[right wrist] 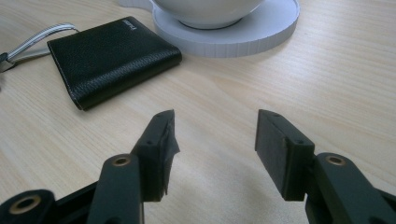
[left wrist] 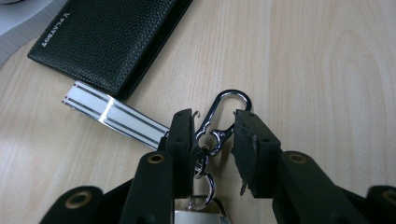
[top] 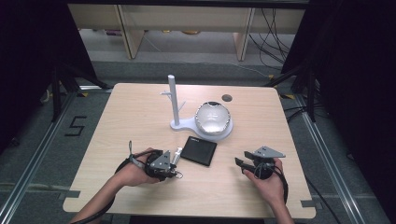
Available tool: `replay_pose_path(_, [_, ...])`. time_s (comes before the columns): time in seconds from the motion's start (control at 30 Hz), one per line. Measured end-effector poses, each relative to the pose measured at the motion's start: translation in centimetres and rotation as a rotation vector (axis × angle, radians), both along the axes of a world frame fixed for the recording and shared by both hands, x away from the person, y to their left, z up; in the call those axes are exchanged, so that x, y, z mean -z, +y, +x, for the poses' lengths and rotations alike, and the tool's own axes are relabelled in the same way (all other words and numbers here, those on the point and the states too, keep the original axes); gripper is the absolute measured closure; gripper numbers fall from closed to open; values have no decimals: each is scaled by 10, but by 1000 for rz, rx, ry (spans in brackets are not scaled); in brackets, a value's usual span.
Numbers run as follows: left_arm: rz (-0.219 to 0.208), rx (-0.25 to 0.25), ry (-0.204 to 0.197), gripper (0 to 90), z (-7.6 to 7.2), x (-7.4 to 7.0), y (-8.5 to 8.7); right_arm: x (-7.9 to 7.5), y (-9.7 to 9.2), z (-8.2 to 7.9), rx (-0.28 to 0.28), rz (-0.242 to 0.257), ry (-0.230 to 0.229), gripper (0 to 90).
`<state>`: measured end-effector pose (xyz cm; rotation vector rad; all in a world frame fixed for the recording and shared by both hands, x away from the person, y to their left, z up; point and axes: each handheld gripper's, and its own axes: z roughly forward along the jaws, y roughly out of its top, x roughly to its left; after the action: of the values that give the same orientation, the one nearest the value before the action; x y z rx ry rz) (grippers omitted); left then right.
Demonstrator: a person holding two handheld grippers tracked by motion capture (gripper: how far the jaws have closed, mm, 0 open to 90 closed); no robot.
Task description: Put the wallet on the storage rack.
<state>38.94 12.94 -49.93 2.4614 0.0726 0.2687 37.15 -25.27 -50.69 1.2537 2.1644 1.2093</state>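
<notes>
Silver carabiner keyring (left wrist: pixel 219 122) lies flat on the counter (top: pixel 140 116), shiny metal clip with a figure-eight waist, linked rings trailing back toward the camera in the left gripper view. It sits between the jaws of the left hand-held gripper (left wrist: pixel 214 133): jaws apart, left jaw touching or nearly touching the clip, right jaw just beside it with a gap (not clamped). A flat silver striped bar (left wrist: pixel 114 114) lies just left of the keyring, one end tucked against the black leather wallet (left wrist: pixel 107 39). Wallet is closed, grained, with small embossed lettering at one corner.

High view: wallet (top: pixel 199 150) near counter centre, left hand-held gripper (top: pixel 175 163) just to its left, held in the person's left hand (top: pixel 133 170). Beyond the wallet, a white stand (top: pixel 180 123) with upright post, and a shiny silver bowl (top: pixel 213 117) on its round base.

Right hand-held gripper (right wrist: pixel 215 140) hovers low over bare counter at the right, jaws wide apart, holding nothing, well apart from the wallet (right wrist: pixel 112 58).
</notes>
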Motion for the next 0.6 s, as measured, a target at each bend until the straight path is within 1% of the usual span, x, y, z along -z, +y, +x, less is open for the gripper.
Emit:
replay_pose_path(0.03, [3,0,-3,656,-1,0,0,0,0,0,-2,-1,-1,489])
replay_pose_path(0.07, [16,10,-9,656,-1,-1,-1,0,0,0,-2,-1,-1,489])
replay_pose_path(0.1, [5,11,-5,625,-2,0,-1,1,1,1,-12,13,-12,488])
replay_pose_path(0.13, [20,21,-2,625,-1,-1,-1,1,1,1,-12,13,-12,488])
replay_pose_path(0.17, [9,23,-9,615,-1,0,-2,1,1,1,-12,14,-11,489])
replay_pose_path(0.23, [4,20,-12,584,-1,1,-2,1,1,0,-2,16,-5,488])
replay_pose_path(0.27, [2,17,-15,575,0,2,-2,1,1,1,-11,14,-9,488])
replay_pose_path(0.3, [2,16,-20,567,0,2,-2,0,0,0,-4,-3,-7,488])
replay_pose_path(0.33, [-4,14,-21,567,1,2,-2,0,0,0,-4,-3,-7,488])
replay_pose_path(0.37, [-19,4,-13,560,1,2,-2,0,0,2,-15,4,-18,488])
replay_pose_path(0.4, [-31,-5,-10,554,1,2,-2,-1,1,0,-4,1,2,490])
replay_pose_path(0.43, [-45,-11,-8,549,1,2,-3,-2,3,-1,0,8,16,492])
replay_pose_path(0.47, [-63,-15,-1,530,0,0,-3,-2,5,1,-18,-1,22,499])
replay_pose_path(0.5, [-81,-22,5,530,1,-1,-4,-2,5,1,-18,-1,22,499])
replay_pose_path(0.53, [-111,-42,15,518,2,-3,-5,-2,5,2,-33,-14,13,499])
replay_pose_path(0.57, [-144,-61,23,509,4,-5,-6,-3,7,3,-39,-21,35,505])
replay_pose_path(0.6, [-201,-100,38,529,7,-7,-9,-4,12,5,-47,-19,57,518])
